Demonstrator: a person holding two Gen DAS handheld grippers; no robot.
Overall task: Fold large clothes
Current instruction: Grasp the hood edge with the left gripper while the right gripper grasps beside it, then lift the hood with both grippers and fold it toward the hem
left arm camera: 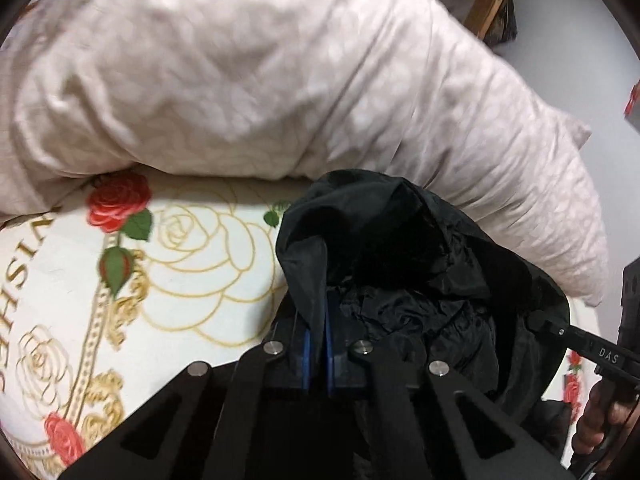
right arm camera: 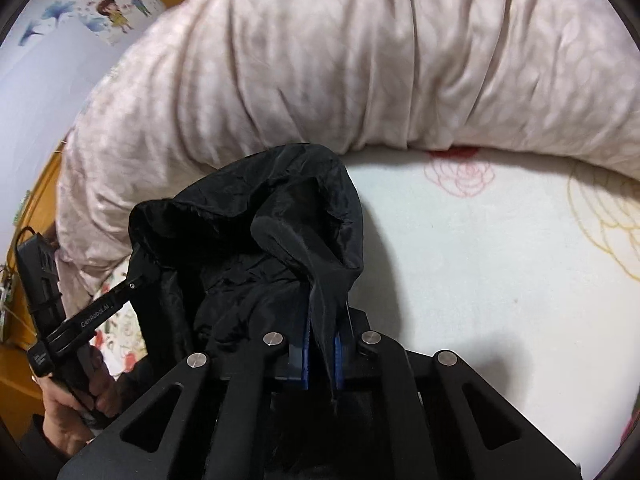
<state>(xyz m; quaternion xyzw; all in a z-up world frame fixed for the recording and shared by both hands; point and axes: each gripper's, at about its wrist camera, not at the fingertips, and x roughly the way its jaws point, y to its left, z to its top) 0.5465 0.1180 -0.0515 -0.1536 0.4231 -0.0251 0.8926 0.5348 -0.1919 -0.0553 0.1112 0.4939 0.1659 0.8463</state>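
A: Status, L side?

B: My left claw (left arm camera: 318, 340) is clamped tight on a fold of the black jacket (left arm camera: 400, 264); the fabric runs up between the blue pads (left arm camera: 306, 356). Rest of the garment is bunched to the right of the claw, shiny lining showing, hanging over the bed.

A: R side?

B: Same. Right claw (right arm camera: 322, 344) is pinched on another fold of the black jacket (right arm camera: 256, 216), cloth pulled through between its blue pads (right arm camera: 339, 364). Bulk sits left of the claw, crumpled, collar or hood edge arched open on top.

A: Where's the jacket rel. to bedding?

B: Over the bedsheet (left arm camera: 192, 264), cream w/ red roses + gold outlines. Just behind it is the pale pink duvet (left arm camera: 240, 80), heaped in a long roll across the bed. Jacket's far edge overlaps the duvet in both views; whether they touch I can't tell.

A: Can each cam see the other claw?

B: Yes. The left cam catches the other tool's finger at the jacket's right edge, hand (left arm camera: 604, 420) gripping the handle. The right cam shows the opposite hand (right arm camera: 68, 408) low left.
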